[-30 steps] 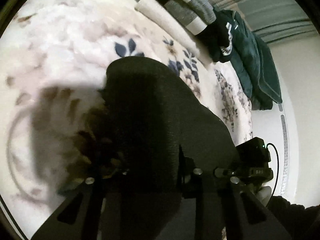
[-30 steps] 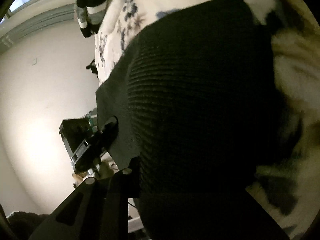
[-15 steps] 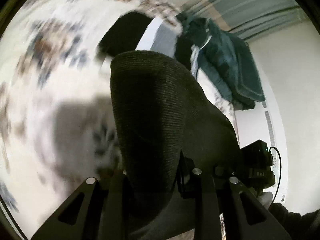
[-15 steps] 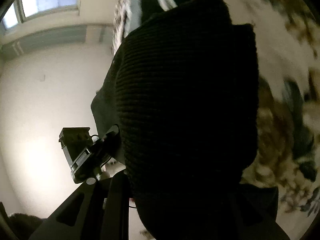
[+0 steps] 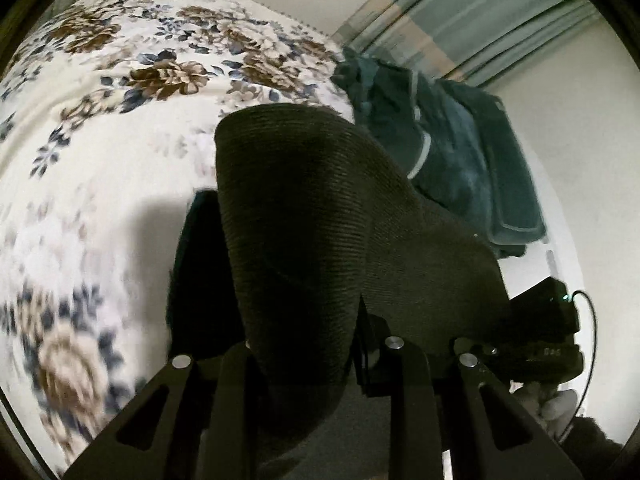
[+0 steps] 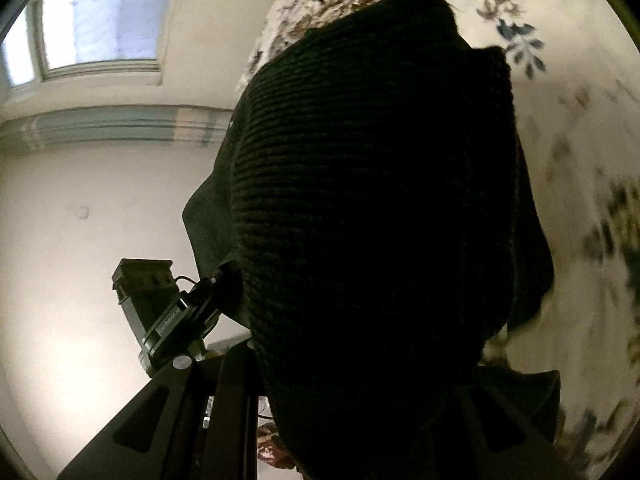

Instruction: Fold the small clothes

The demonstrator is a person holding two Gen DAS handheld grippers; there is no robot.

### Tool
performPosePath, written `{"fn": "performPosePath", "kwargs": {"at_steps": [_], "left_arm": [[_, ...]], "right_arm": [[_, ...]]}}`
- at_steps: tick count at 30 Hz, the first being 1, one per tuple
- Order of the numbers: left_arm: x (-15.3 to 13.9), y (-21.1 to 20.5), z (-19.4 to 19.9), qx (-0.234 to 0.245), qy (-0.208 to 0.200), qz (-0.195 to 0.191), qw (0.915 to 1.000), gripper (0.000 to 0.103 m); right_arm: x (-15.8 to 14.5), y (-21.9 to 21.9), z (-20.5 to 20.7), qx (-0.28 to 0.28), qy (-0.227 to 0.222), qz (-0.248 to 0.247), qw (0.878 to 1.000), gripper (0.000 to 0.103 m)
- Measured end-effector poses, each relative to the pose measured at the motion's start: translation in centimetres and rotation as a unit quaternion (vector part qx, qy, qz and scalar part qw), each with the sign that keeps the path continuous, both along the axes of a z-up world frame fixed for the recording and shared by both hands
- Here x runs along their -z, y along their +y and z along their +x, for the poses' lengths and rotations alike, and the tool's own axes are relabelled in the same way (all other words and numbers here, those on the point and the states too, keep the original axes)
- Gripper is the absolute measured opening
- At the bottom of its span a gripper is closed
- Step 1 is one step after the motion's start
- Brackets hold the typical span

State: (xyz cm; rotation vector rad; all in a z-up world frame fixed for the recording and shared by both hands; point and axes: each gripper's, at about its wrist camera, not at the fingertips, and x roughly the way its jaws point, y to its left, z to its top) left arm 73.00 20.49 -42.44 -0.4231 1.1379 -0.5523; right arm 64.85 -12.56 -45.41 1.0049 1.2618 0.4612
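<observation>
A dark ribbed knit garment [image 5: 304,240] hangs from both grippers above the floral bedspread [image 5: 100,128]. My left gripper [image 5: 316,364] is shut on one edge of it; the cloth drapes over the fingers and hides the tips. My right gripper [image 6: 360,380] is shut on the other edge, and the knit [image 6: 372,184] fills most of the right wrist view. The other gripper's body shows at the right in the left wrist view [image 5: 540,340] and at the lower left in the right wrist view [image 6: 160,312].
A dark teal garment [image 5: 452,152] lies at the bed's far side, below striped grey-green curtains [image 5: 460,20]. A white wall [image 6: 80,260] and a window [image 6: 96,20] stand beside the bed.
Both grippers have lifted and swung the knit garment up from the bedspread. The views now tilt toward the wall, window and curtains. The striped black and grey clothes have left view.
</observation>
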Motion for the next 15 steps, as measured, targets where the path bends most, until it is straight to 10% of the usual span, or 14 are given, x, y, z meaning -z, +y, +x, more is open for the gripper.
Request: {"fn": "performPosePath", "kwargs": {"at_steps": [9,15], "left_arm": [[4.7,-1.4,4.0,0.005,0.059,0.110,0.9922,0.041],[1.5,-0.2,1.8,-0.031,-0.006,0.186,0.9820,0.102]], "right_arm": [[3.9,-0.9,5.8,-0.045,0.062,-0.123,0.989,0.036],[-0.9,-0.4,5.4,-0.035,0.058,-0.311,0.948,0.079]]}}
